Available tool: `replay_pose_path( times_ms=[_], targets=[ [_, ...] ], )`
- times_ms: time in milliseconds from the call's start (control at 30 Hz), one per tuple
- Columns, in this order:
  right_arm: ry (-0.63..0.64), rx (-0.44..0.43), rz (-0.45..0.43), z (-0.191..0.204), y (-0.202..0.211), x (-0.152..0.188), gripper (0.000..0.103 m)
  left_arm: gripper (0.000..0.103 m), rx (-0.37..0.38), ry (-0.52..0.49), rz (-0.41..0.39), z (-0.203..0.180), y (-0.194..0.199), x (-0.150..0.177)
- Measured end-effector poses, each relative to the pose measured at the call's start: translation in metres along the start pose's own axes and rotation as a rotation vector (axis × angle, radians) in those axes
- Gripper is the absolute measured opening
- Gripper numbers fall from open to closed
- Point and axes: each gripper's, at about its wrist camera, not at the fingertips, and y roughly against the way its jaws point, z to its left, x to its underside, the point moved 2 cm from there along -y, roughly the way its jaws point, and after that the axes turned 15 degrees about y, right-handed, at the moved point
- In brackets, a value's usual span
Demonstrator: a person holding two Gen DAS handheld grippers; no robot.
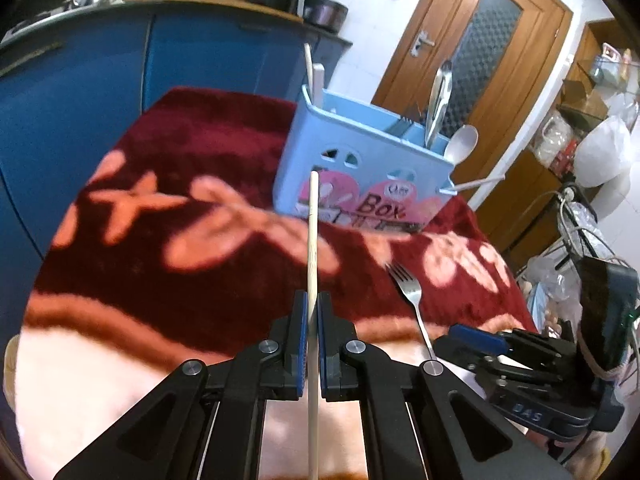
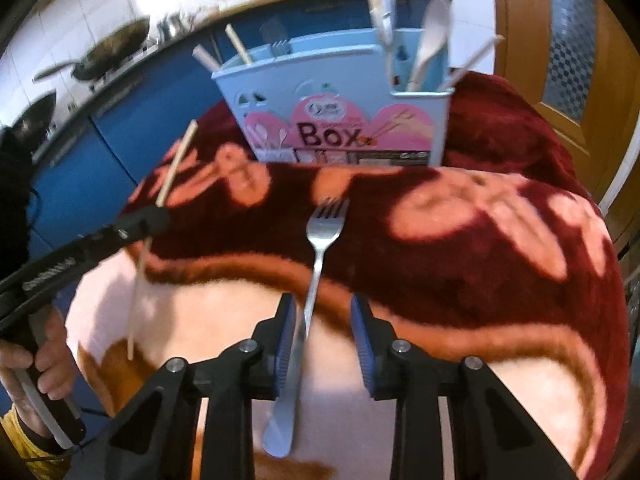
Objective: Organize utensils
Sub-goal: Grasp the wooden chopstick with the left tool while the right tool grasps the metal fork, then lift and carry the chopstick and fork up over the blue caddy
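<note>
Meanwhile: both grippers loaded, box ahead

Left wrist: left gripper (image 1: 313,312) pinches chopstick (image 1: 312,240), long axis pointing at blue utensil box (image 1: 320,168) ahead.

Right wrist: right gripper (image 2: 324,332) spread around fork (image 2: 316,264), handle against one pad only, tines toward box. Grip can't be confirmed.

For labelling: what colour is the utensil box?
Light blue utensil box with a pink printed label; clearest in the right wrist view.
</note>
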Motion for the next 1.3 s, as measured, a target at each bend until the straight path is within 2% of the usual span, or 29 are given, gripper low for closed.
replay_pose_path(
  times_ms=[167,433,600,667,933,1167,1300],
  targets=[
    [0.007,0.006,0.091,0.004,-0.013,-0.01,0.03,0.004,0.011,-0.012,-0.047,0.003,0.008,-0.003],
    [-0.005,-0.005,0.149,0.004,-0.025,-0.019,0.029,0.004,0.021,-0.006,-0.095,0.009,0.013,-0.006],
    [-0.02,0.003,0.155,-0.002,-0.029,-0.025,0.012,0.004,0.026,-0.002,-0.106,0.011,0.015,-0.008],
    [-0.057,-0.009,0.114,-0.006,-0.027,-0.022,0.007,0.004,0.026,-0.005,-0.112,0.01,0.015,-0.008],
    [-0.171,-0.082,-0.076,-0.016,-0.007,-0.006,0.005,0.004,0.046,0.002,-0.135,0.005,0.021,-0.007],
    [-0.154,-0.074,-0.29,-0.013,0.032,-0.001,0.004,0.004,0.081,-0.018,-0.191,-0.009,0.033,-0.01],
    [-0.13,-0.044,-0.38,-0.012,0.051,-0.002,0.003,0.004,0.11,-0.024,-0.235,-0.019,0.041,-0.015]
  ],
)
